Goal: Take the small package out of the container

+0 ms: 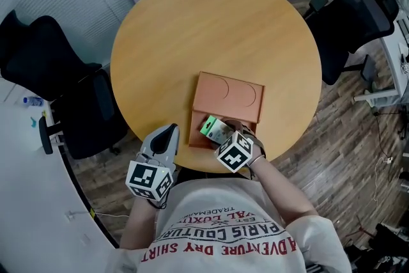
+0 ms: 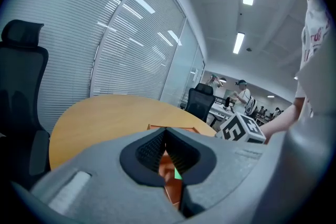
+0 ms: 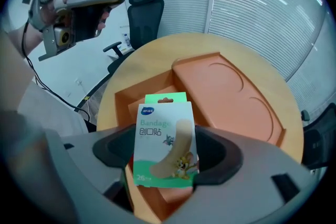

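From above, the right tongs [image 1: 222, 136] hold the small package [image 1: 213, 129] just over the open orange container [image 1: 230, 96] on the round table [image 1: 192, 29]. The left gripper view shows the left tongs [image 2: 166, 136] pressed together, empty. In the right gripper view, the clamped package reads "Bandage" and "26".

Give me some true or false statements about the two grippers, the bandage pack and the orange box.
1. The right gripper is clamped on the bandage package. True.
2. The package lies flat on the table beside the container. False: it is held over the open orange container.
3. The left gripper holds the lid. False: its jaws are together on nothing.
4. The lid is swung open. True.
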The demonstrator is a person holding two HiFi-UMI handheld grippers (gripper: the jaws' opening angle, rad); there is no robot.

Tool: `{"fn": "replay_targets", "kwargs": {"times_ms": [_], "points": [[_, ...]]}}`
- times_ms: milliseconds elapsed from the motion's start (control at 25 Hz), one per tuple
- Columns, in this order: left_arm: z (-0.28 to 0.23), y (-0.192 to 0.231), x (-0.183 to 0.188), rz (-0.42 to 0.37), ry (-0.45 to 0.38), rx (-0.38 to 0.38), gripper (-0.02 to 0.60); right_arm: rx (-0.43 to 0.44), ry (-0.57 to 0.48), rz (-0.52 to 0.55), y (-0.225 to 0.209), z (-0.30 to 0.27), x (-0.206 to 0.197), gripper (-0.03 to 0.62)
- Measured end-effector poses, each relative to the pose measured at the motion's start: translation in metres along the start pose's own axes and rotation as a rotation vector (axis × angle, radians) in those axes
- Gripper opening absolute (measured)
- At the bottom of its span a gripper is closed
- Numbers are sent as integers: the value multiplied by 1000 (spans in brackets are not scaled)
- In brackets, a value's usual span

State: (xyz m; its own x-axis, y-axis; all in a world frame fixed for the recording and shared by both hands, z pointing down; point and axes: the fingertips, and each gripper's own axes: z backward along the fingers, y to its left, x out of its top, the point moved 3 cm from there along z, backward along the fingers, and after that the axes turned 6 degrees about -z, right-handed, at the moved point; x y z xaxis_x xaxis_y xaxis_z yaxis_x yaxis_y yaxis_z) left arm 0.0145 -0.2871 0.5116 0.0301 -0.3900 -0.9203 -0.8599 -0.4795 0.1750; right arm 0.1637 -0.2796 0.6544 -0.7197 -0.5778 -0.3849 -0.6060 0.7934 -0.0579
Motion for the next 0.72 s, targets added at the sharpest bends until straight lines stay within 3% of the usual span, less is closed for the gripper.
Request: {"fn": "replay_targets", "kwargs": {"times_ms": [160, 320, 520, 720], "points": [[5, -9, 6, -12, -13, -1, 11, -21, -50, 11, -2, 23, 6, 356], [8, -17, 20, -42, -32, -6, 11, -69, -120, -42, -14, 53, 14, 356], [12, -26, 40, -78, -64, 0, 11, -111, -290, -85, -25, 101, 27, 357], [7, -36, 50, -126, -34, 25, 11, -145, -456, -176, -36, 150, 36, 357]]}}
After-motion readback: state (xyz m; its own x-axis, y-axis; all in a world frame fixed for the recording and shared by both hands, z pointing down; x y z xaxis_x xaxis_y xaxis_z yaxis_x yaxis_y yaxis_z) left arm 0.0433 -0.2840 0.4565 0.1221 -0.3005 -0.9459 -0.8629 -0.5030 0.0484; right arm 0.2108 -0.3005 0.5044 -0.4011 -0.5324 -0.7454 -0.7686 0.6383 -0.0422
